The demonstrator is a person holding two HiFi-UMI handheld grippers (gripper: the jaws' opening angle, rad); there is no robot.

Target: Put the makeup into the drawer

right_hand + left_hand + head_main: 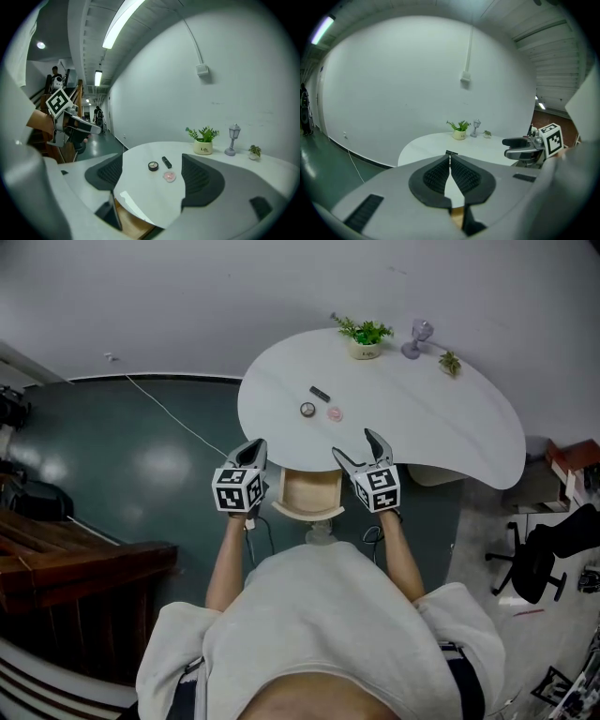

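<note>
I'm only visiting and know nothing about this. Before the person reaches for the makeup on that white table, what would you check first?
1. Drawer open: ok, it is pulled out under the table edge.
2. Makeup reachable: ok, the round compact, black tube and pink case lie apart on the table.
3. Right gripper ready: ok, jaws wide apart and empty.
4. Left gripper ready: not ok for grasping, jaws together with nothing between them.
5. Clutter near the makeup: ok, the potted plant stands at the far edge.
</note>
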